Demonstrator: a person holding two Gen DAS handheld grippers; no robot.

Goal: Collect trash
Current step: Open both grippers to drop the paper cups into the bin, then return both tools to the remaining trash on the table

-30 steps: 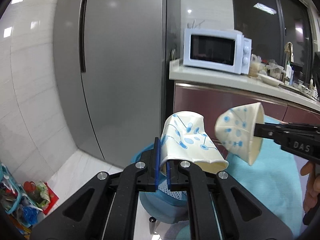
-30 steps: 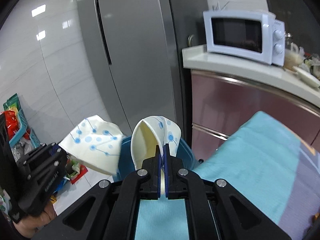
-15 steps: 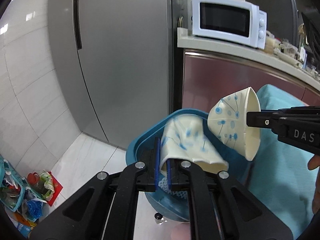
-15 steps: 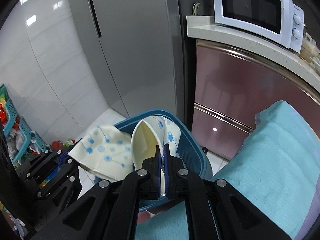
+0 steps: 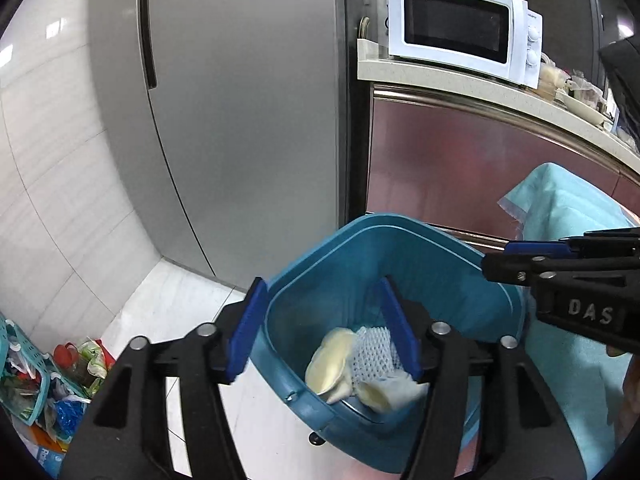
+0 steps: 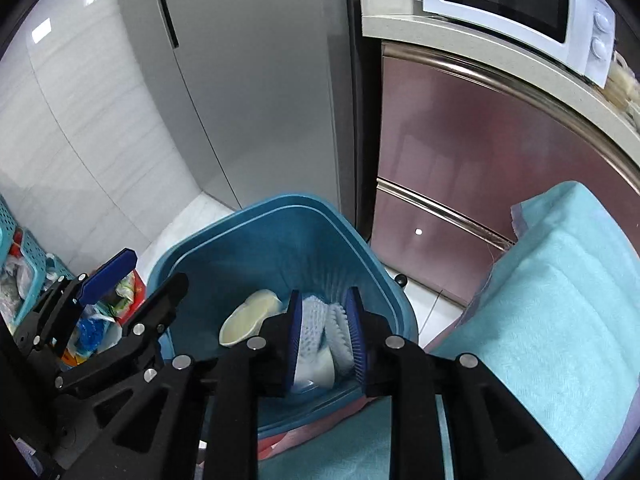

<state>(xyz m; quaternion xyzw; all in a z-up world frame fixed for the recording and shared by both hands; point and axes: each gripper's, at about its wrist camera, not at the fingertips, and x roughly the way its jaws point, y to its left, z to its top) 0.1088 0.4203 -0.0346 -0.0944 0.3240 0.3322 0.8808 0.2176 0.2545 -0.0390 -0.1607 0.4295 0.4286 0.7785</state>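
Note:
A blue trash bin stands on the floor below both grippers; it also shows in the right wrist view. Crushed paper cups and white foam netting lie at its bottom; one cup and the netting show in the right wrist view too. My left gripper is open and empty above the bin. My right gripper is open and empty above the bin, and it enters the left wrist view from the right.
A grey fridge stands behind the bin. A counter with a white microwave is at the right. A table with a teal cloth is beside the bin. Teal baskets with packets sit on the floor at left.
Both grippers have tilted down over the bin and opened. The two paper cups they held have dropped into the bin.

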